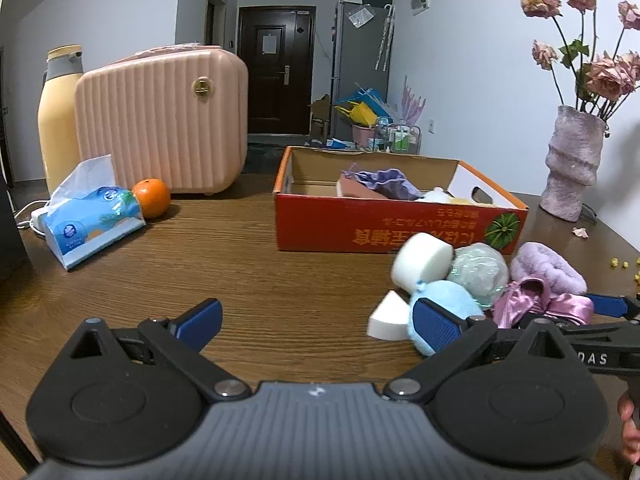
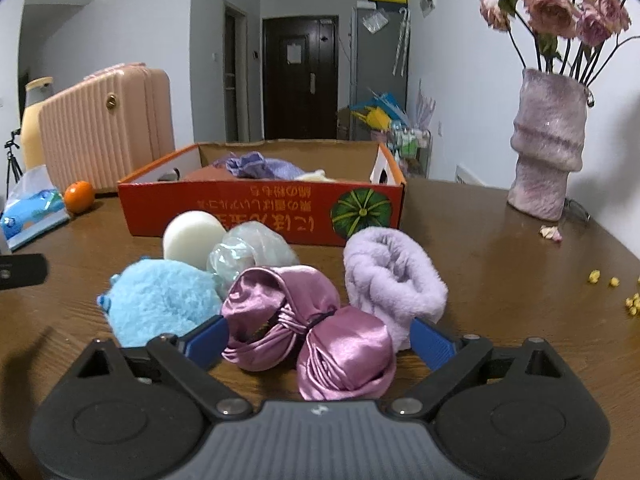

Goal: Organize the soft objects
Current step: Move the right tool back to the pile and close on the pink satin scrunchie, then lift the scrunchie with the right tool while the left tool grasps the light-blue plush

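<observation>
A pink satin scrunchie [image 2: 280, 308] lies on the wooden table between the blue pads of my right gripper [image 2: 320, 330], which stands open around it without pressing. Around it lie a blue plush [image 2: 160, 304], a teal mesh puff [image 2: 248, 254], a white round sponge [image 2: 192, 240] and a lilac fluffy band [image 2: 392, 276]. Behind them stands a red cardboard box [image 2: 260, 208] holding a purple cloth [image 2: 260, 166] and other soft items. My left gripper [image 1: 316, 312] is open over bare table left of the pile, its right finger [image 1: 436, 326] in front of the blue plush [image 1: 448, 294]. A white wedge sponge [image 1: 390, 316] lies beside it.
A pink ribbed case [image 1: 160, 120], a yellow bottle [image 1: 58, 120], a tissue pack [image 1: 92, 216] and an orange [image 1: 151, 197] stand at the left back. A lilac vase [image 2: 548, 144] of dried roses stands at the right, with petals and yellow crumbs [image 2: 612, 284] near the table edge.
</observation>
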Demonstrator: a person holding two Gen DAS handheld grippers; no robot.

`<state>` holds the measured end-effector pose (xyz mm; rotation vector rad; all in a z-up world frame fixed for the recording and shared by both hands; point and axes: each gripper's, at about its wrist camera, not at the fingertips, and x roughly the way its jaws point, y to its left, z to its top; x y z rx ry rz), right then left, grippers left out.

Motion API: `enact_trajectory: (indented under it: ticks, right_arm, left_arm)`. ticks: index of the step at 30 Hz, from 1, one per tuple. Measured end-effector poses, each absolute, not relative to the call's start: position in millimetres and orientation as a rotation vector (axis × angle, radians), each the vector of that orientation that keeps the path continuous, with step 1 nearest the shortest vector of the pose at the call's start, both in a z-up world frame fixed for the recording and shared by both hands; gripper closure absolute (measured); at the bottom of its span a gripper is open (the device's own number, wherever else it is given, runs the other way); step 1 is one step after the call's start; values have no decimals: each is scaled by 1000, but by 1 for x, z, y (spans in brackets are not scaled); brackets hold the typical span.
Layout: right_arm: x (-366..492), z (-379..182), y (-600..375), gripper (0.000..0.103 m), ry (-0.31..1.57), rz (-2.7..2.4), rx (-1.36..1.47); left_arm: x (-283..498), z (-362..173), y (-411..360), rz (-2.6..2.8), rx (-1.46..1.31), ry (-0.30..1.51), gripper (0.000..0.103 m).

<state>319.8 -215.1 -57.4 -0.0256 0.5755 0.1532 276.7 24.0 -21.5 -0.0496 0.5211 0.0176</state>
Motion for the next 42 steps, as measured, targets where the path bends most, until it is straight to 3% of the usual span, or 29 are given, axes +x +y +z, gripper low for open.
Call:
enact_trajectory:
  ticks: [11, 15, 19, 42]
  right_arm:
    - [346, -71, -207, 21, 669, 134, -31]
    - [345, -72, -205, 56, 665, 150, -33]
    - [340, -72, -201, 67, 649, 165, -55]
    - [318, -44, -215, 70, 517, 200, -15]
  left_arm:
    - [279, -23, 56, 44, -55, 529, 0]
    - [279, -23, 57, 44, -57, 529, 0]
    - [278, -24, 55, 43, -52, 526, 0]
    - [284, -28, 24, 25, 1, 523, 0]
